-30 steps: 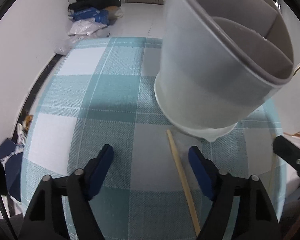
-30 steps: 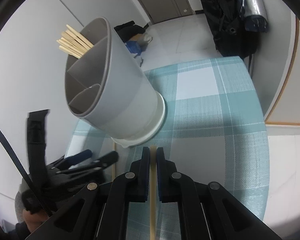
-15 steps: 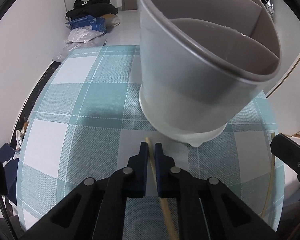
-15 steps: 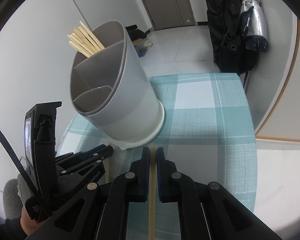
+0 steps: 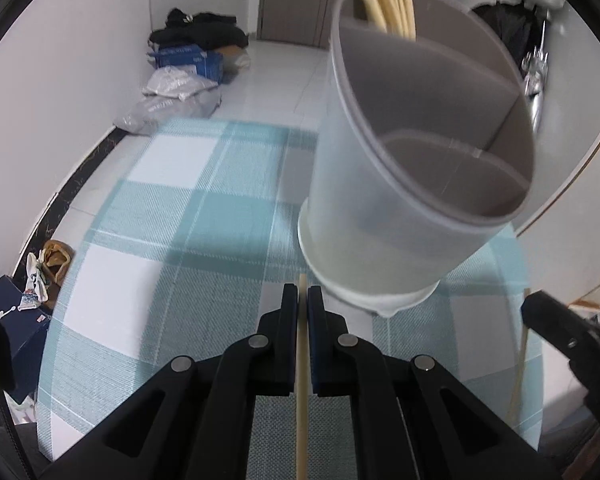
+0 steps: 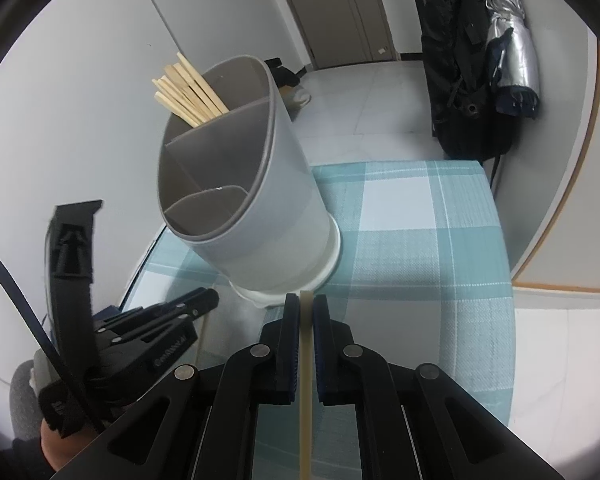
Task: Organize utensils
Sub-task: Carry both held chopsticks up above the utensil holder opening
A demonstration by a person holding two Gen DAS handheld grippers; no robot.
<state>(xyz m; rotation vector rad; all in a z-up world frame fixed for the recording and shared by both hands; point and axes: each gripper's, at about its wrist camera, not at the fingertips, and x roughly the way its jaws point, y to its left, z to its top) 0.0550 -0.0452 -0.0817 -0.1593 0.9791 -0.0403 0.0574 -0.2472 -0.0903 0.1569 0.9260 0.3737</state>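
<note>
**Both chopsticks gripped, drop-in next**

Left gripper [image 5: 303, 300] pinches one chopstick [image 5: 301, 392]; right gripper [image 6: 306, 308] pinches another chopstick [image 6: 305, 380]. Holder [image 6: 260, 208] sits on the checked surface [image 6: 420, 240] at 12 o'clock, just beyond. Next: lift, tip upright, feed into the far compartment with the bundle [image 6: 188, 92].

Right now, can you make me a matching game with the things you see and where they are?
Things:
1. bundle of sticks
2. left claw
3. holder
4. umbrella

Places or states:
A. standing on the checked cloth
B. hanging by the black coat
C. in the holder's back compartment
D. shut on one stick

Pairs: 1-C, 2-D, 3-A, 4-B
</note>
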